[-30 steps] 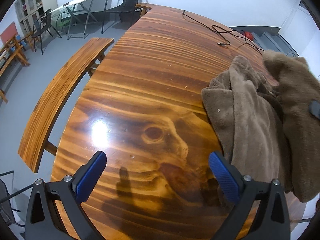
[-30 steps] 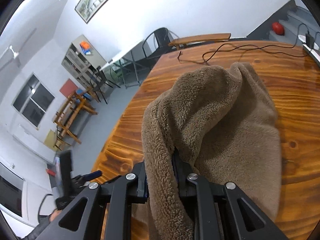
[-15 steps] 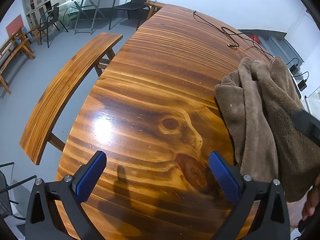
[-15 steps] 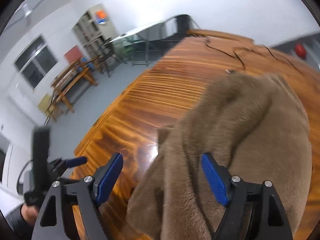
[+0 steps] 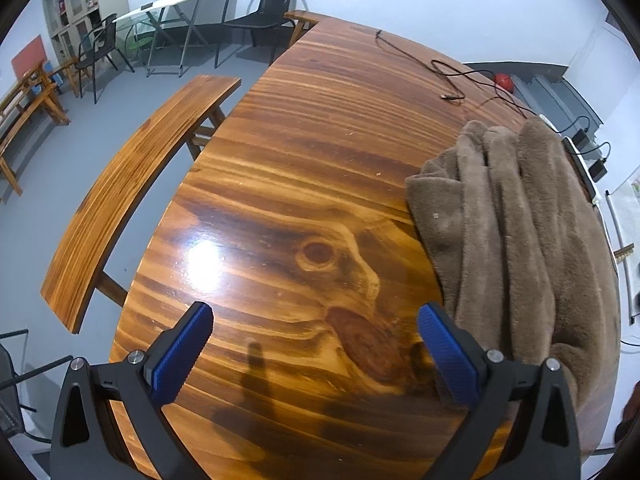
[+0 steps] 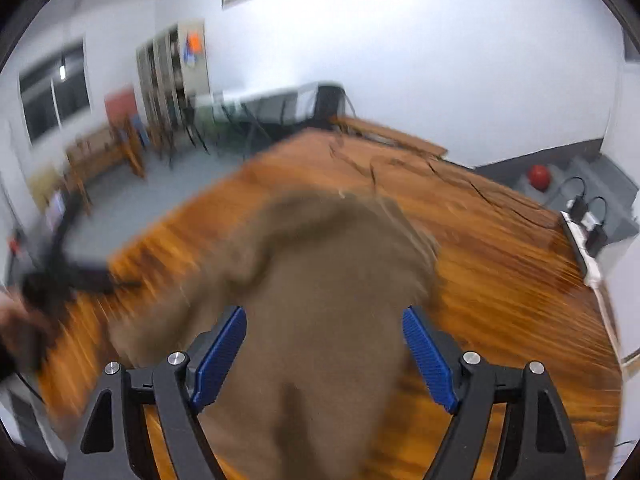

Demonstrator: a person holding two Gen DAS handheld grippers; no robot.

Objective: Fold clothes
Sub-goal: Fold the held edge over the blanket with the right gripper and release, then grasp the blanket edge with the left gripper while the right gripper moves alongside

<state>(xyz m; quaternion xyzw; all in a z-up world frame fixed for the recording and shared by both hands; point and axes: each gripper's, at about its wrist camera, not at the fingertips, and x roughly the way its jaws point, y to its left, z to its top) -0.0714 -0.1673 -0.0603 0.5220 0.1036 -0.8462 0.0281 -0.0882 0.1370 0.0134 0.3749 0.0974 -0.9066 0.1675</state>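
Left wrist view
- Left gripper (image 5: 314, 346): black frame, blue ribbed pads spread wide, nothing between them; it points down at bare table.
- Garment: brown plush fleece garment (image 5: 516, 236), bunched in lengthwise folds on the glossy striped wooden table (image 5: 312, 152), lying beyond and to the right of the right-hand pad (image 5: 448, 356), which is just beside its near edge.
- Long axis: runs from near to far, roughly along the gripper's line of sight.

Right wrist view (motion-blurred)
- Right gripper (image 6: 324, 354): blue pads well apart, not pressing on the cloth.
- Garment: the fleece (image 6: 320, 280) lies directly ahead of and below the pads, stretching away across the table.

Judgement
- Nearer hand: the right; it sits over the cloth.
- Coming move: probably a fresh grasp of an edge; the left must shift rightward to reach it.
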